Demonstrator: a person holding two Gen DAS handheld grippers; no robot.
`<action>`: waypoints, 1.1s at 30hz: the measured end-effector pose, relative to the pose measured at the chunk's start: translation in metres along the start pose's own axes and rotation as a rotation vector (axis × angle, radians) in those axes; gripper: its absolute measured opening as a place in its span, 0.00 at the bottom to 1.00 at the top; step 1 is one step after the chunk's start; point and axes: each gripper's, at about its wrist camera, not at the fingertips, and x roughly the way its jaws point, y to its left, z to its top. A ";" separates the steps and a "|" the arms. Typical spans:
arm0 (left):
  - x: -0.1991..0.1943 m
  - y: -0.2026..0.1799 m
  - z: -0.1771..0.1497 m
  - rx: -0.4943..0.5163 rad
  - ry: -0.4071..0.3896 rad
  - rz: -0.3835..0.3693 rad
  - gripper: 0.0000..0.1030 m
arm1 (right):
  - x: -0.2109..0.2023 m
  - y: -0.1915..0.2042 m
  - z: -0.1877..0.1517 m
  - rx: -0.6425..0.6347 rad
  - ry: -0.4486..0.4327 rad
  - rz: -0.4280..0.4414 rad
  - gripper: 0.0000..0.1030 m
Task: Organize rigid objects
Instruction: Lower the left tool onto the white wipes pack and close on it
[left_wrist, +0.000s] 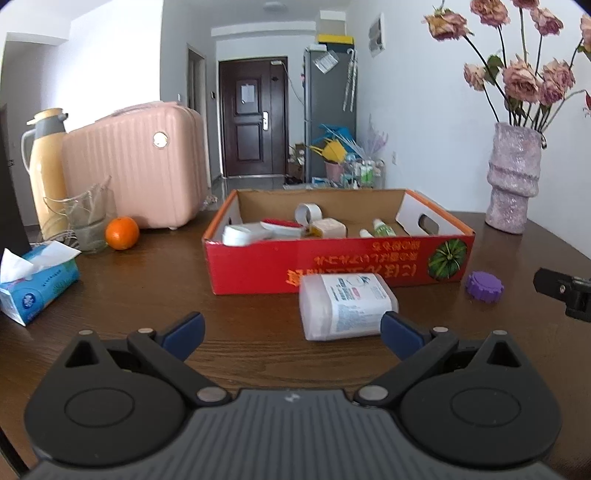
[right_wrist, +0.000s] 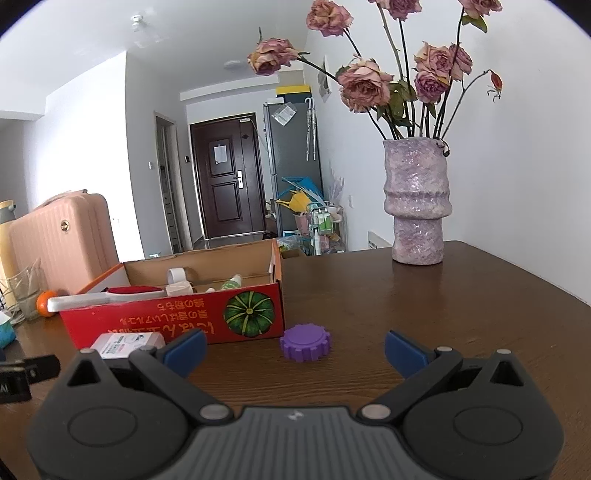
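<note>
A red cardboard box stands on the brown table and holds a tape roll, a red brush, white containers and small bottles. A translucent white container with a label lies in front of the box. My left gripper is open, just short of it, its right finger beside the container's corner. A purple gear-shaped lid lies on the table by the box's right corner. My right gripper is open and empty, just in front of the lid. The lid also shows in the left wrist view.
A purple vase with dried roses stands at the back right. An orange, a glass jug, a yellow thermos, a pink suitcase and a tissue pack sit on the left.
</note>
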 end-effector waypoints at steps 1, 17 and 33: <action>0.002 -0.002 0.000 0.004 0.007 -0.001 1.00 | 0.001 -0.001 0.000 -0.002 0.004 -0.004 1.00; 0.047 -0.037 0.009 -0.015 0.121 -0.023 1.00 | 0.017 -0.032 0.002 0.014 0.034 -0.026 1.00; 0.114 -0.067 0.025 -0.052 0.231 0.070 1.00 | 0.031 -0.053 0.004 0.044 0.060 -0.044 1.00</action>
